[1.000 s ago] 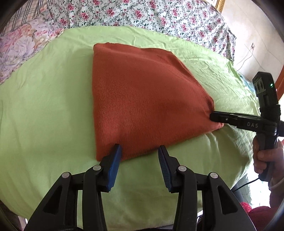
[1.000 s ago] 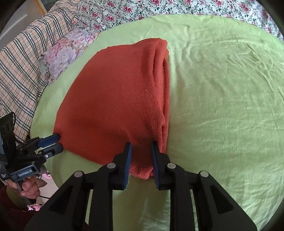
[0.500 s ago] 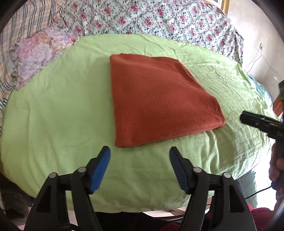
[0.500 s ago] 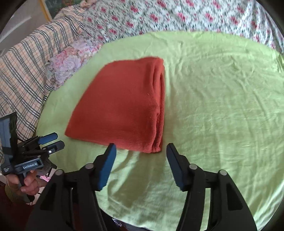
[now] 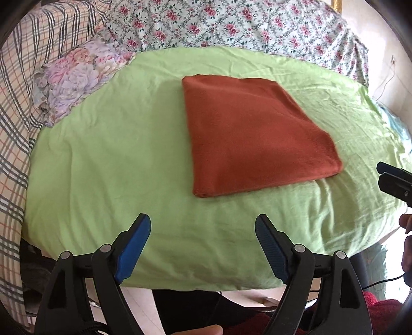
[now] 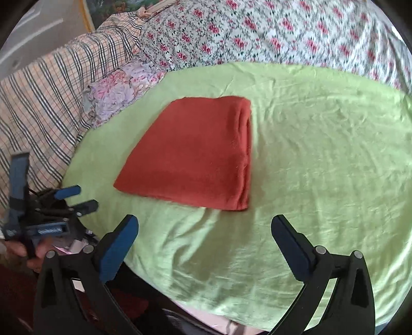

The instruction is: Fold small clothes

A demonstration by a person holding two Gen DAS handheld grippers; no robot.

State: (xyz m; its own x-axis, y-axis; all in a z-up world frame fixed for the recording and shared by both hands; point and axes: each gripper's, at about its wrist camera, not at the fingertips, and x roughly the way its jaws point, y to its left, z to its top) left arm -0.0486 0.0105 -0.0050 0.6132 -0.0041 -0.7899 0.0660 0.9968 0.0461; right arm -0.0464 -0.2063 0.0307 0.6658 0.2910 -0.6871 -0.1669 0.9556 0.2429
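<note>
A rust-orange knit garment (image 5: 252,134) lies folded into a flat rectangle on the green sheet (image 5: 108,154). In the right wrist view the garment (image 6: 195,154) shows its stacked folded edges on its right side. My left gripper (image 5: 202,232) is open and empty, held back over the sheet's near edge, apart from the garment. My right gripper (image 6: 204,232) is open and empty, also back from the garment's near corner. The right gripper's tips show at the right edge of the left wrist view (image 5: 394,180). The left gripper shows at the left of the right wrist view (image 6: 74,198).
The green sheet (image 6: 322,154) covers a rounded surface. A floral pillow (image 5: 77,77), a plaid blanket (image 6: 38,116) and a rose-print cover (image 5: 231,23) lie behind it. A dark red cloth (image 5: 381,311) lies below the near edge.
The right gripper let go of the garment's corner and opened. Both grippers pulled back from the garment and opened wider. The garment now lies flat and free.
</note>
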